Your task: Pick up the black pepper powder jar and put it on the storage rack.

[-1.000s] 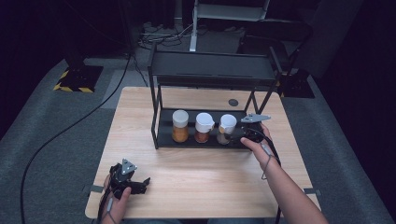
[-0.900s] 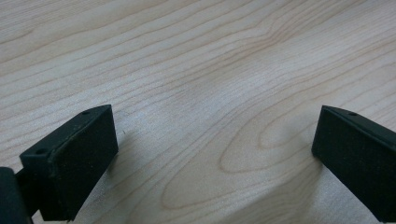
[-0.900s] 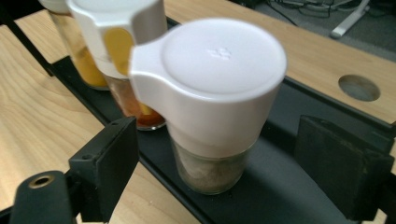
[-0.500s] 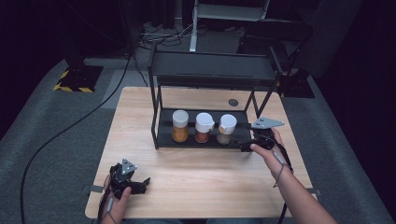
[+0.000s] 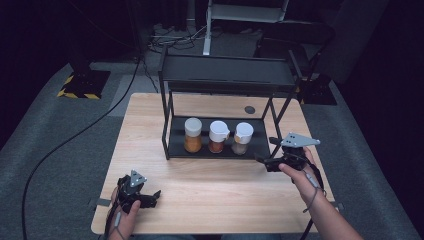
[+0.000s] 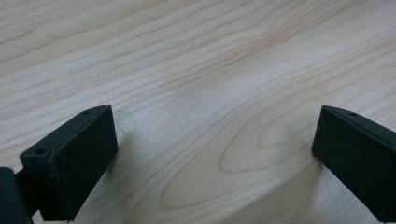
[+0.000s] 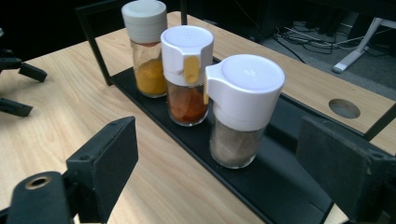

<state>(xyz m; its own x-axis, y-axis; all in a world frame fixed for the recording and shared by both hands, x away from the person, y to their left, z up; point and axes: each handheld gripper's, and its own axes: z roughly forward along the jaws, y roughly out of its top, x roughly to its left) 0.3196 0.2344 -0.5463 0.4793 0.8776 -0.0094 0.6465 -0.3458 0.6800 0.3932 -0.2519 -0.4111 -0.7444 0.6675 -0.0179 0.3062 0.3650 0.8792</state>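
Three spice jars (image 5: 216, 136) in a row on rack (image 5: 220, 150); right gripper (image 5: 264, 161) wide open, empty, just beside; left gripper (image 5: 155, 196) wide open, empty, over table (image 5: 210, 190).

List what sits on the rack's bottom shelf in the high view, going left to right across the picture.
Grey-lidded glass jar of yellow-orange powder → white-capped glass jar of red-brown spice → white-capped glass jar of pale grey-brown powder, all upright in one row on the black metal rack's lower shelf.
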